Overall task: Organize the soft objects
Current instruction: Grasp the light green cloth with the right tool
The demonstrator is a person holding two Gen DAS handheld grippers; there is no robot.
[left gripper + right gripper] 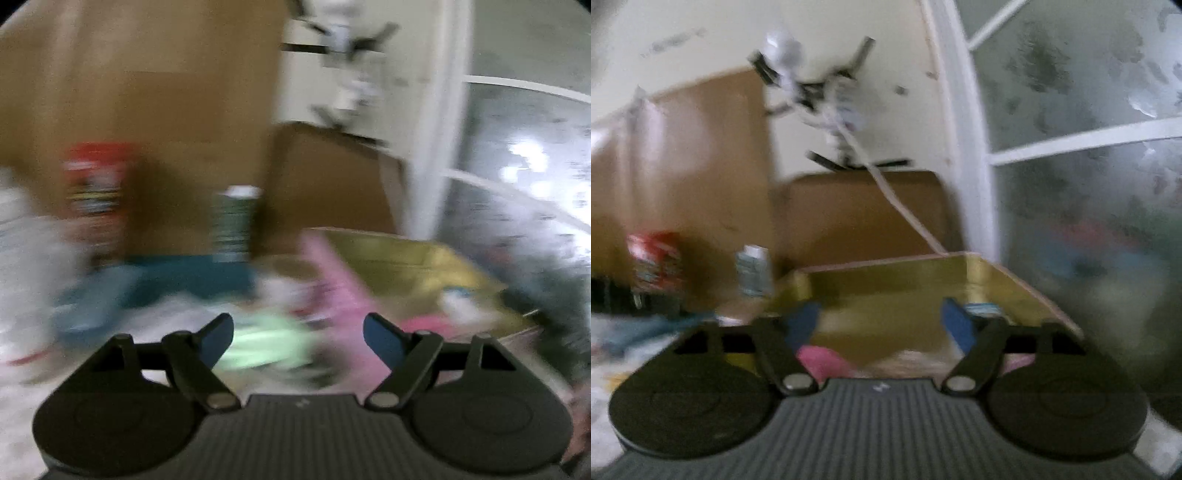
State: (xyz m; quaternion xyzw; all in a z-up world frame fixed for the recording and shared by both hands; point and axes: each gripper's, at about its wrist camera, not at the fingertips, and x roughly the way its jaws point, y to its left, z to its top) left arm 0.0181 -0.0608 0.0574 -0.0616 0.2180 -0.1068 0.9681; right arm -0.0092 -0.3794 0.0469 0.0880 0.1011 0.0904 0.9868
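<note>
Both views are motion-blurred. My left gripper [298,332] is open and empty above a pale green soft item [258,343] and a pink soft item [343,291] that leans over the rim of a gold-lined cardboard box [399,258]. A teal cloth [177,280] lies to the left. My right gripper [881,321] is open and empty above the same box [886,280]. A pink soft item [823,360] and a pale one [912,360] lie in the box below its fingers.
A red-topped container [98,188] and a green can [234,221] stand behind the cloths, also in the right view [653,262] [753,269]. Brown cardboard [140,92] backs them. A frosted window [1089,147] is at the right. A white cable [897,199] hangs toward the box.
</note>
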